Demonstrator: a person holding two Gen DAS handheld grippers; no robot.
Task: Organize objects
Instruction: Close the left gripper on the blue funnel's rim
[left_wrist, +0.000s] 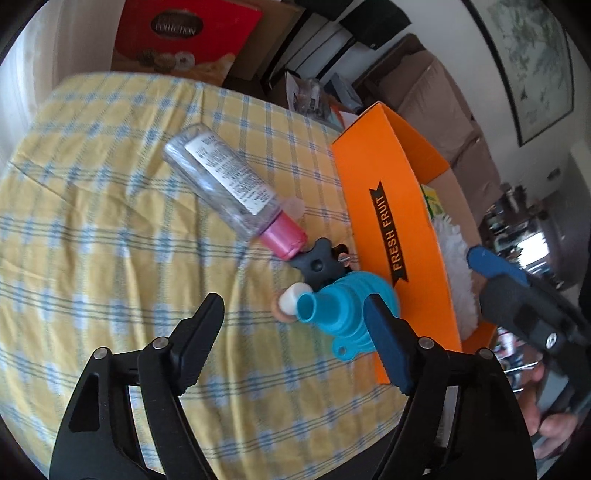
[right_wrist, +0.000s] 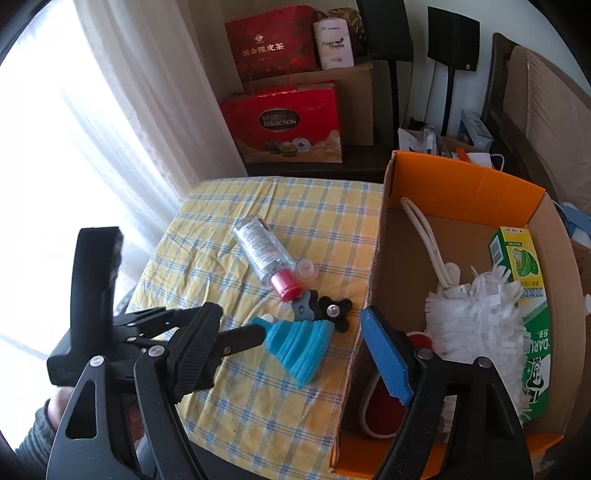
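Observation:
A blue collapsible funnel lies on the yellow checked tablecloth beside the orange box. My left gripper is open, its fingers on either side of the funnel's spout. A clear bottle with a pink cap, a black knob and a small white cap lie near it. My right gripper is open and empty, above the funnel and the box edge. The left gripper shows there reaching the funnel.
The orange box holds a white duster, a green carton and a red item. Red gift bags and cardboard boxes stand behind the table. A curtain hangs at the left.

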